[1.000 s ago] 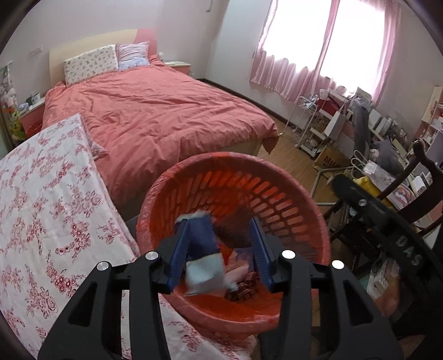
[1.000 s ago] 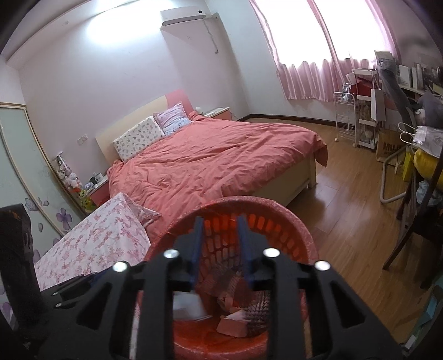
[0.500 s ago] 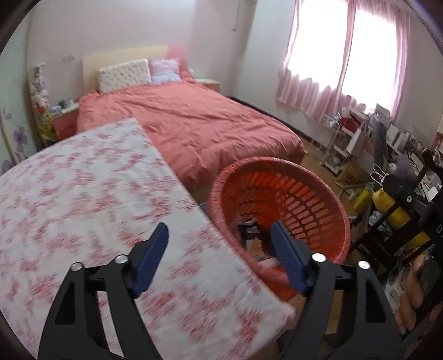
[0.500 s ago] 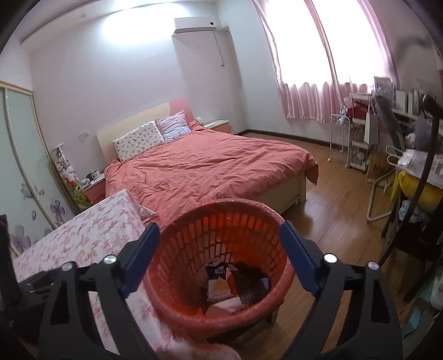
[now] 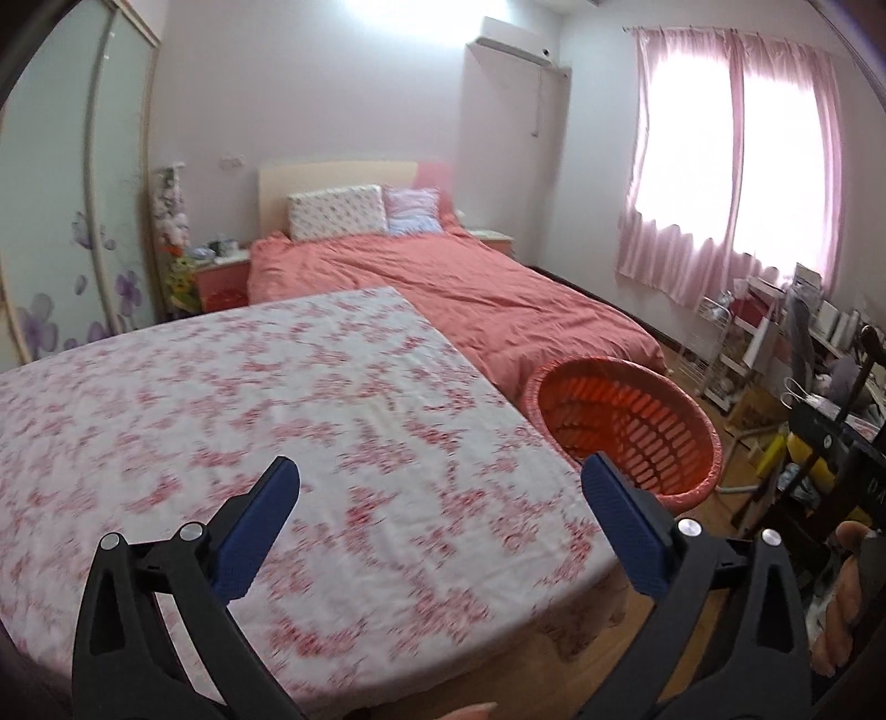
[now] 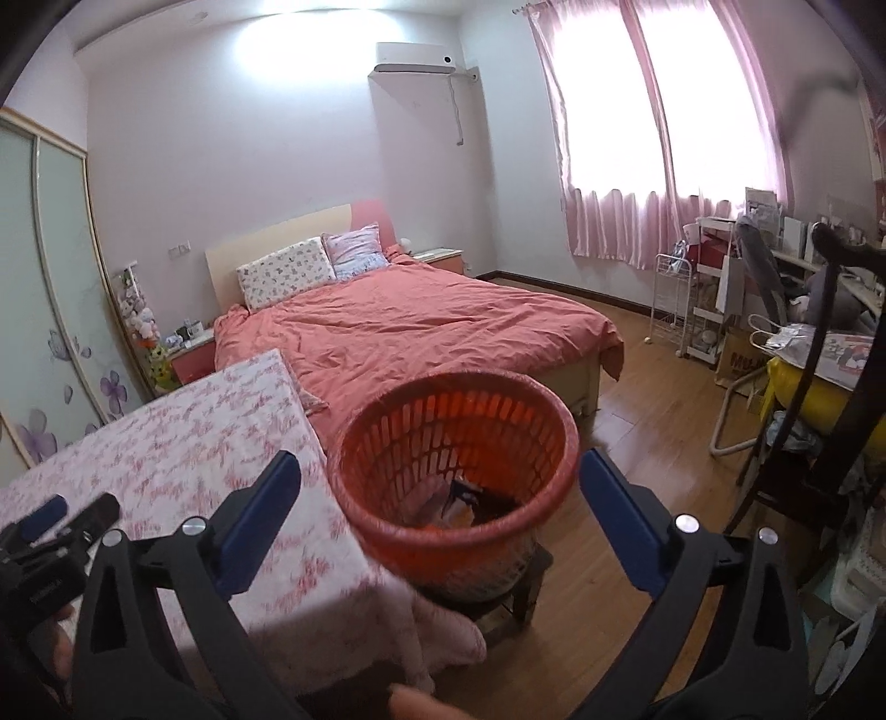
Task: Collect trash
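both wrist views look down-forward, sharing the red basket (image 5: 631,426) and bed (image 6: 410,327).

Partial letters "MU" on a cardboard box (image 6: 745,360), otherwise nothing legible

Brightness: room well lit, soft daylight tone.
Light source: window (image 5: 736,160) behind pink curtains (image 6: 653,138), blown out to white in both views.
Glare: white patch on the ceiling (image 6: 310,22), detail lost there.
Shadows: faint; a darker area under the orange basket (image 6: 459,443).
Blur: floral tablecloth (image 5: 249,421) smeared by motion in the left view; right view sharper.
Distortion: strong fisheye bend; wardrobe doors (image 5: 61,183) curve, corners black.
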The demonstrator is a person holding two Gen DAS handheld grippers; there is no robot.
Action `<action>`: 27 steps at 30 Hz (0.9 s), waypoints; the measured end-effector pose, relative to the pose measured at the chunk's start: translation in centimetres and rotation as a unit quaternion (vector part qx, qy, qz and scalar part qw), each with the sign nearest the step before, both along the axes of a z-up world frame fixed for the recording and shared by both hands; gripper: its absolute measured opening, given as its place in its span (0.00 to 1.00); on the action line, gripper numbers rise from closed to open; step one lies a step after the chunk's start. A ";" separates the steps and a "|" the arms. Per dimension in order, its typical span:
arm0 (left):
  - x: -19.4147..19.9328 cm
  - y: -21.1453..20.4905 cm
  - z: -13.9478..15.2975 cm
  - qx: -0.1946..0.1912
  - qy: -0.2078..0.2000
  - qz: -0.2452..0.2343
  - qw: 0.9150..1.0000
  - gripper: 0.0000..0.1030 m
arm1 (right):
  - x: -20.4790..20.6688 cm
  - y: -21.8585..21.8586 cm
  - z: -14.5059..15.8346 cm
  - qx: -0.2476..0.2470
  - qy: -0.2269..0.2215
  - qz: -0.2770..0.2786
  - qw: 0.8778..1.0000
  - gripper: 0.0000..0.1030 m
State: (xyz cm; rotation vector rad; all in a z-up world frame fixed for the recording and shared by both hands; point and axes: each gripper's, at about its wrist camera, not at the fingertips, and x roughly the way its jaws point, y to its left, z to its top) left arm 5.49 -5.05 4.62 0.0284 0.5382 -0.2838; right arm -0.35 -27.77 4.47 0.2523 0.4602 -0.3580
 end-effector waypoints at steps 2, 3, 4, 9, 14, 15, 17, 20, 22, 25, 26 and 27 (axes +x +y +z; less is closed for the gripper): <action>-0.9 0.7 0.0 0.000 -0.008 0.012 1.000 0.98 | -0.9 0.8 -0.3 -0.006 0.000 0.004 1.000 0.96; -1.4 1.0 -0.1 0.001 -0.013 0.020 1.000 0.98 | -1.4 1.3 -0.4 -0.011 -0.001 0.005 1.000 0.96; -2.0 1.3 -0.2 0.002 -0.017 0.029 0.999 0.98 | -1.8 1.8 -0.5 -0.017 -0.002 0.005 1.000 0.95; -3.8 2.4 -0.7 0.012 -0.030 0.064 0.997 0.98 | -3.6 4.4 -0.8 -0.055 0.001 -0.011 0.998 0.95; -5.0 3.0 -1.4 0.025 -0.033 0.086 0.995 0.98 | -4.5 6.1 -1.2 -0.073 0.007 -0.021 0.997 0.95; -5.2 3.1 -1.6 0.028 -0.035 0.091 0.995 0.98 | -4.7 6.6 -1.3 -0.081 0.009 -0.024 0.996 0.95; -5.8 3.4 -1.9 0.032 -0.035 0.098 0.994 0.98 | -4.9 7.0 -1.4 -0.085 0.011 -0.024 0.996 0.95; -6.5 3.8 -2.2 0.033 -0.036 0.107 0.993 0.98 | -5.2 7.7 -1.7 -0.086 0.015 -0.017 0.996 0.95; -6.8 4.0 -2.4 0.033 -0.036 0.112 0.992 0.98 | -5.4 8.1 -1.9 -0.090 0.014 -0.018 0.996 0.95; -7.1 4.2 -2.6 0.037 -0.035 0.119 0.992 0.98 | -5.6 8.8 -2.0 -0.097 0.014 -0.018 0.995 0.95; -7.2 4.3 -2.6 0.037 -0.034 0.121 0.991 0.98 | -5.7 9.0 -2.1 -0.098 0.014 -0.019 0.995 0.95; -7.3 4.4 -2.7 0.036 -0.032 0.122 0.991 0.98 | -5.7 9.2 -2.2 -0.099 0.013 -0.019 0.995 0.95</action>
